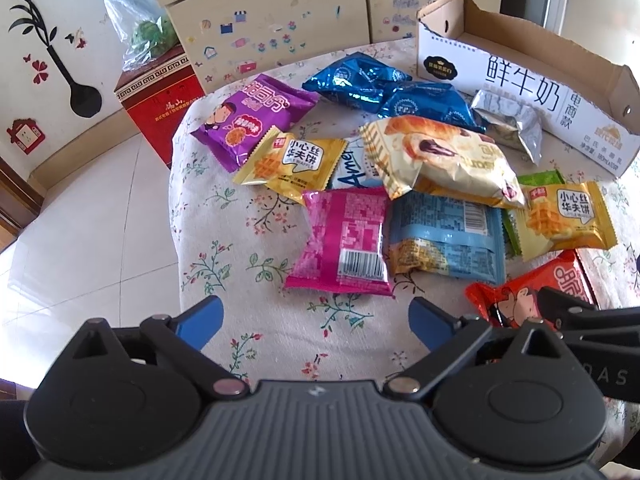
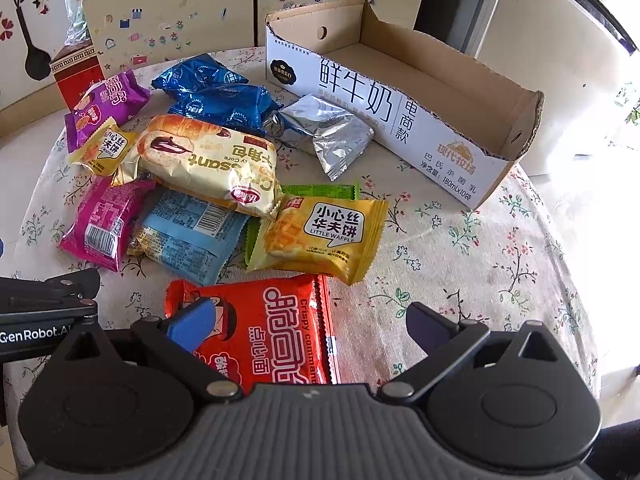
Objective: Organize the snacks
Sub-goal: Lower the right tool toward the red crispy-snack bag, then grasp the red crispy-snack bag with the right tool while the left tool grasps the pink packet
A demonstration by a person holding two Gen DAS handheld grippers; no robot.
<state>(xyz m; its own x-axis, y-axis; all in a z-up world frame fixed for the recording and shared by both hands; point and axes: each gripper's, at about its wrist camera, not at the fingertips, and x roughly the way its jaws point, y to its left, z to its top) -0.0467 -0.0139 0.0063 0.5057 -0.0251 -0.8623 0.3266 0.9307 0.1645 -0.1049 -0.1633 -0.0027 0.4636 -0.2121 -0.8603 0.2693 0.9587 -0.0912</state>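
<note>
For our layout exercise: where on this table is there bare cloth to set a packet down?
Bare cloth lies right of the red packet and waffle packet, below the milk box. More lies before the pink packet, near the left gripper. The centre pile around the croissant is crowded.

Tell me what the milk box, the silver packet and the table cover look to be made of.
Milk box: corrugated cardboard, printed white outside, raw brown inside; fluting shows along the torn rim.
Silver packet: metallised plastic film or foil, shiny, creased, with crimped end seals.
Table cover: probably woven cotton-like cloth, matte, floral print, though the weave is hard to make out.
</note>
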